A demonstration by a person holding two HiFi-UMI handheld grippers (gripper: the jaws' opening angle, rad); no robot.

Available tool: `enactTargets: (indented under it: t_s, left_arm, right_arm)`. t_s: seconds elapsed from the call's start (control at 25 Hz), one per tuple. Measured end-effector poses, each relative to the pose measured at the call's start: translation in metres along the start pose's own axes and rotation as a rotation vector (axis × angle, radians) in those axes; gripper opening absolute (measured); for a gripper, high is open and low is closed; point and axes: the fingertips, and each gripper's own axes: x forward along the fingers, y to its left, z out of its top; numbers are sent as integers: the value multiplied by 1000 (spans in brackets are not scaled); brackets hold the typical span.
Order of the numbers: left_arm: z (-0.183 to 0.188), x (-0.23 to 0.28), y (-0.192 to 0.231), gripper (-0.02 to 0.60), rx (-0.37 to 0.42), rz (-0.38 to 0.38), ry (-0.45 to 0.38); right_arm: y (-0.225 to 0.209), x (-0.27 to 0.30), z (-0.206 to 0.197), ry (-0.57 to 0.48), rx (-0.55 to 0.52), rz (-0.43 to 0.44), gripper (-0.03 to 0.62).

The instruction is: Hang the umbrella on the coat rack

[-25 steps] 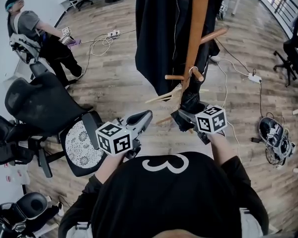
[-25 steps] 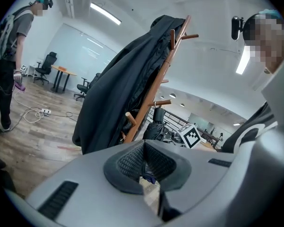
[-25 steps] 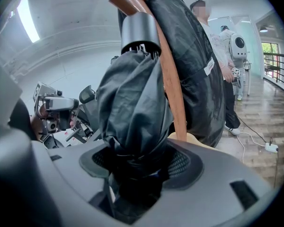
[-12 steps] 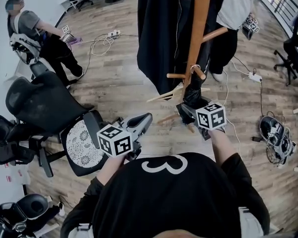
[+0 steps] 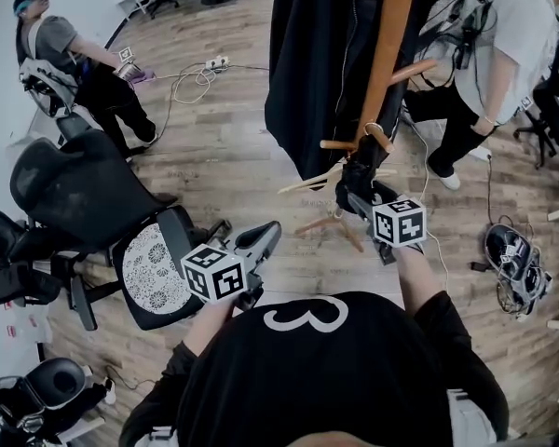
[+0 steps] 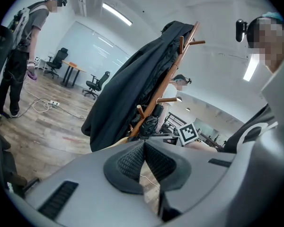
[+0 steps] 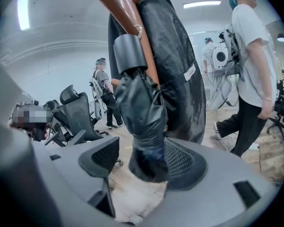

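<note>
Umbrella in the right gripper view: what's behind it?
Right behind the umbrella rises the wooden coat rack, with a black coat draped on it. The umbrella hides the rack's lower pole.

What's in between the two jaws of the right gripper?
The folded black umbrella, seen in the right gripper view. The jaws of the right gripper are apart; it leans on one, with a gap beside the other.

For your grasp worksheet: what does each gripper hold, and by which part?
Nothing. Right gripper open around the umbrella, at its lower end; left gripper shut, empty.
</note>
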Motion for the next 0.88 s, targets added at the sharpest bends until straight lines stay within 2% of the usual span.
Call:
enactTargets:
  t_s: [0.16,0.28,0.44,0.56,0.68,0.88]
  left_arm:
    - [0,-3,-7,15,7,2,-14]
    - [5,-9,-13,15,21,5,-37]
    - [11,-16,-27,15,39,2,-66]
    - [15,-18,-48,15,63,-13,-86]
    - [15,-20,-73,15,88,-28,-100]
    - [6,-16,-111,15,92,-27,-110]
  right_arm:
    - [7,-12,2,5,-5,35,284]
    - [25,-29,5,3,-14,109,282]
    - [55,-63,20,-57,-53,195,282]
    - [65,-90,31,-103,-88,221,282]
    - [77,-116,37,-142,-100,283,282]
    - [84,-151,26,-135,-171,313,274]
